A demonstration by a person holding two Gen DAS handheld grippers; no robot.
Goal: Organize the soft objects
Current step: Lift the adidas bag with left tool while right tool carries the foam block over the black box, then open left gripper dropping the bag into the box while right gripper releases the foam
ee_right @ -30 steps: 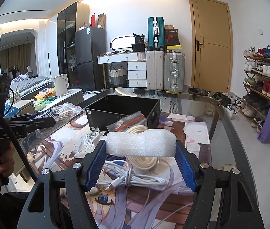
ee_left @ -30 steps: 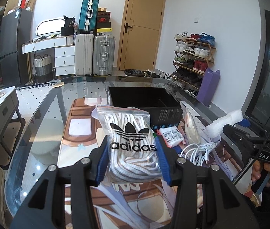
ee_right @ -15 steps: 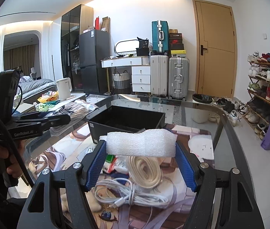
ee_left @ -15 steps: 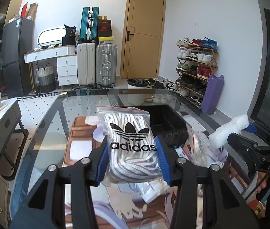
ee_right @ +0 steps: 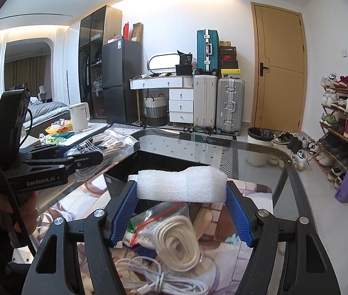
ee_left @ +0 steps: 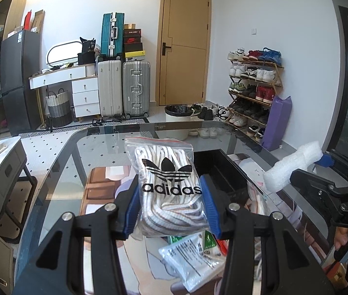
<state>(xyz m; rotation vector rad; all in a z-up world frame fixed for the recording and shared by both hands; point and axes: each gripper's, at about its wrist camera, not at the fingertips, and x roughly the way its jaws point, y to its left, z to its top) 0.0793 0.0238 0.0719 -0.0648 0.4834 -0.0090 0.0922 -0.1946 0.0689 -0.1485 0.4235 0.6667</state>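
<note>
Now both loads up over the desk (ee_left: 58,172), neither yet in the box (ee_left: 220,169). Left tool (ee_left: 170,206) clamped on the bag (ee_left: 166,179) of laces, pads squeezing its lower half, top standing free and upright. Right tool (ee_right: 181,209) closed on the foam (ee_right: 181,185), held crosswise at its two ends, level. Box just ahead of both, open top showing dark behind the bag and under the foam.

For the drop, probably best to go one at a time, so as not to crowd the two tools over one opening. Carry the foam forward until wholly over the box, lower close to the floor of it, then part the pads. Light stuff, likely to bounce or roll if released high. Same with the bag: slick plastic, limp contents, apt to slump and catch the rim if let go at an angle; better tipped flat and laid along a wall.

Worth keeping clear of the cable (ee_right: 154,282) and cord coil (ee_right: 176,243) lying below, still loose on the desk; a low pass could snag them.
</note>
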